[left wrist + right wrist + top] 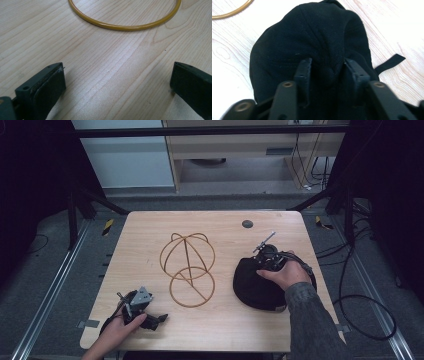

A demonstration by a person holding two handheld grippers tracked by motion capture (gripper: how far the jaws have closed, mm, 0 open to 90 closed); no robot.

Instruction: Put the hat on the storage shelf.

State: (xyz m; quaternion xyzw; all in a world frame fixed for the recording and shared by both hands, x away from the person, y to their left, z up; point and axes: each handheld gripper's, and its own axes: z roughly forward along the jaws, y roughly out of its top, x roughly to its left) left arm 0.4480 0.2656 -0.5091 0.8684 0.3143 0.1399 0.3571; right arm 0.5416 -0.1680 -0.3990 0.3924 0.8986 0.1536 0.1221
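A gold wire frame, a dome on a round ring, lies at the middle of the wooden table. A black cap lies to its right. My right gripper presses down on the cap, and in the right gripper view its jaws pinch a raised fold of the cap at the right gripper. My left gripper rests on the table near the front left edge. It stands open over bare wood, with the frame's ring just ahead of it.
The cap's strap trails onto the wood. A dark round plug sits near the table's far edge. Cables loop on the floor to the right, and metal rails run along both sides.
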